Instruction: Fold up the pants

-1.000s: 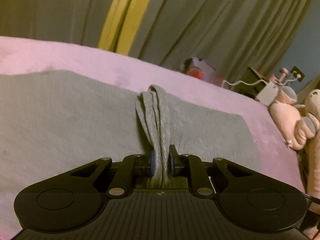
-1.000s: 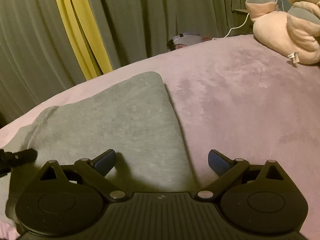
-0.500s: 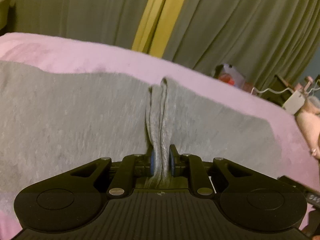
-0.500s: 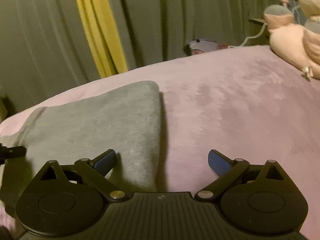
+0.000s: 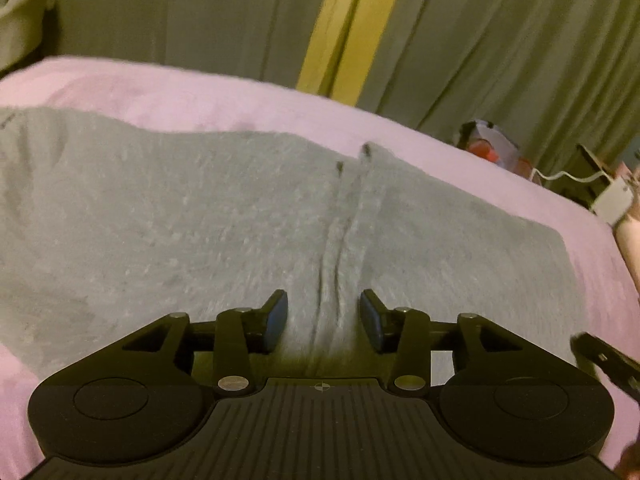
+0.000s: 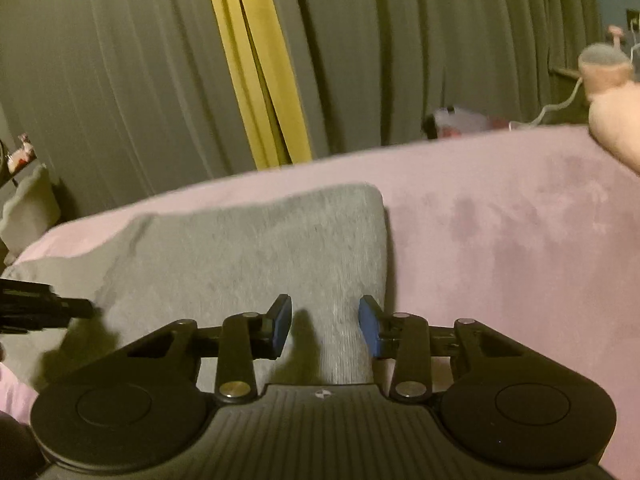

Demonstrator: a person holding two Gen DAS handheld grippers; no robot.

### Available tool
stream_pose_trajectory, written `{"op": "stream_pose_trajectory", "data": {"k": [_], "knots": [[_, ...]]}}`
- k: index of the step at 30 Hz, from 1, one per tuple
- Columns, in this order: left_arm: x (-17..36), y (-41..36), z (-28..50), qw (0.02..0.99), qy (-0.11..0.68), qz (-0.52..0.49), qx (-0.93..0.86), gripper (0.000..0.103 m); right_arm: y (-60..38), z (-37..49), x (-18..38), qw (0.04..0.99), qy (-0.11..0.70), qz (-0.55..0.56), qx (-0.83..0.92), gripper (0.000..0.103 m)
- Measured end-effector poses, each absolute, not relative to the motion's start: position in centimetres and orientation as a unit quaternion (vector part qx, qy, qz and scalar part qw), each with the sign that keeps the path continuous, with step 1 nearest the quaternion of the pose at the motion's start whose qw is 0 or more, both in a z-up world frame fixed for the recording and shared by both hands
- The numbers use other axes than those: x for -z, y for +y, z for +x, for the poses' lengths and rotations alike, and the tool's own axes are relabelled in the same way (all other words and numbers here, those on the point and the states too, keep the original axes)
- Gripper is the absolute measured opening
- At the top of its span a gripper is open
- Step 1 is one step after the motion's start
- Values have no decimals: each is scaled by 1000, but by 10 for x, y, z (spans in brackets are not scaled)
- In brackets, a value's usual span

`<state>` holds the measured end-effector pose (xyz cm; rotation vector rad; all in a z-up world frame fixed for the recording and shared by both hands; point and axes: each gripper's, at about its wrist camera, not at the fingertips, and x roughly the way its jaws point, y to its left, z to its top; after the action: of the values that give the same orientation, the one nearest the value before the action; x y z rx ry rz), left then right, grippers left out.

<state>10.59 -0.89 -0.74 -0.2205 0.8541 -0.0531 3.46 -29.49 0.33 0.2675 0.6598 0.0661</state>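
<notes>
My left tongs (image 5: 323,320) are opening off the pinched ridge of the soft grey knit pants (image 5: 200,240), now flat on the pink bedspread (image 5: 160,88), while my right tongs (image 6: 325,326) close around their edge, not yet pressing, for the next fold

Both wrist cams sit low, close over the grey pants (image 5: 200,220), angled down toward the curtains (image 6: 120,80). Shared: pants, pink bedspread (image 6: 500,240), yellow curtain strip (image 5: 352,28).

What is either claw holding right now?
Nothing: the left claw is opening off the pants' ridge; the right claw is closing, pads not touching.
</notes>
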Motion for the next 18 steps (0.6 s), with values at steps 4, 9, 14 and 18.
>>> {"op": "stream_pose_trajectory", "data": {"k": [4, 9, 14, 18], "knots": [[8, -12, 90, 903, 417, -98, 45, 48, -293, 46, 9, 920, 369, 129, -14, 41], [34, -20, 87, 884, 458, -76, 47, 49, -294, 48, 13, 915, 383, 128, -4, 43], [41, -34, 85, 895, 441, -32, 51, 63, -298, 35, -1, 930, 340, 137, -1, 48], [44, -38, 80, 899, 435, -17, 53, 66, -297, 18, -15, 938, 307, 157, -37, 48]]}}
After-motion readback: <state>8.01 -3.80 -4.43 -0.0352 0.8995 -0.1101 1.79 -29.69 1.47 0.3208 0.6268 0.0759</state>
